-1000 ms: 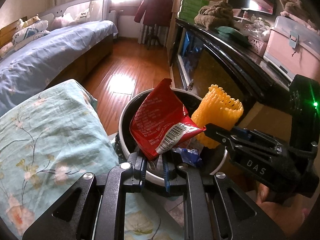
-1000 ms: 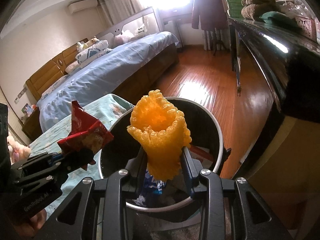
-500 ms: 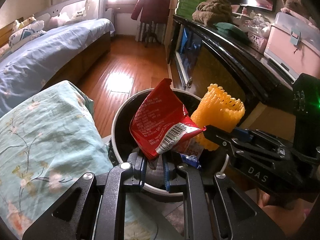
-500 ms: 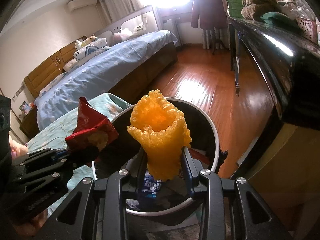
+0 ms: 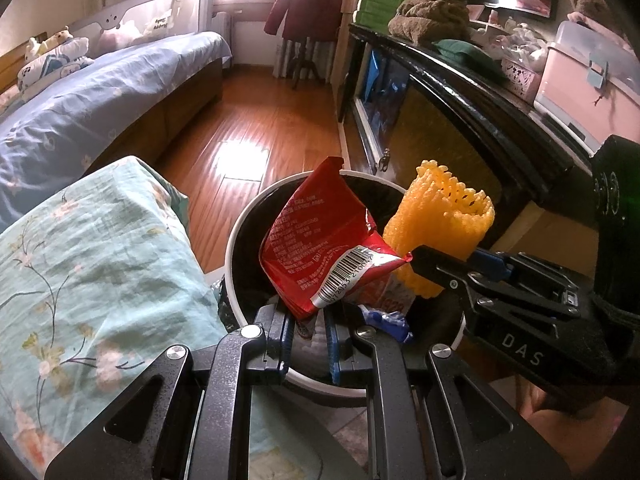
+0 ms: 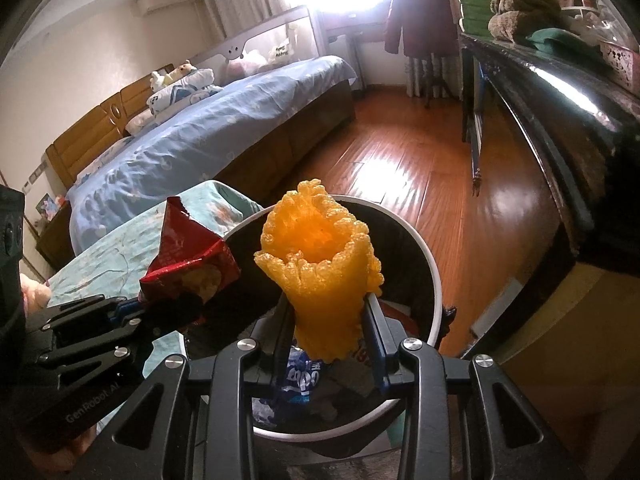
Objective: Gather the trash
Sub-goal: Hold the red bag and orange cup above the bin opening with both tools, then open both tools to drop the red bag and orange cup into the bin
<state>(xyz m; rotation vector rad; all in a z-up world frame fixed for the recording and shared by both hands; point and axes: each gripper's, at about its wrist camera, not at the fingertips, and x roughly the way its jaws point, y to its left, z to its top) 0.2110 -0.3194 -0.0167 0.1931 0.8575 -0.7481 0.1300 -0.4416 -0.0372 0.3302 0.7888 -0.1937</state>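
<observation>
My left gripper (image 5: 307, 332) is shut on the bottom corner of a red snack wrapper (image 5: 320, 240) with a barcode, held upright over the open round trash bin (image 5: 236, 240). From the right wrist view the same red wrapper (image 6: 188, 264) and left gripper (image 6: 160, 312) stand at the bin's left rim. My right gripper (image 6: 330, 340) is shut on a yellow foam fruit net (image 6: 320, 264), a tube standing up over the trash bin (image 6: 434, 280). That yellow net (image 5: 440, 228) and right gripper (image 5: 444, 264) sit right of the wrapper. Blue and red wrappers (image 6: 300, 376) lie inside the bin.
A light green floral bedcover (image 5: 80, 260) bulges just left of the bin. A bed with blue sheets (image 6: 224, 132) runs along the left. A dark glossy cabinet (image 5: 460, 92) with cluttered top stands on the right. Wooden floor (image 6: 400, 168) stretches beyond the bin.
The bin has slid slightly lower and nearer under both grippers in the views. Both grips are unchanged, wrapper and net still held.
</observation>
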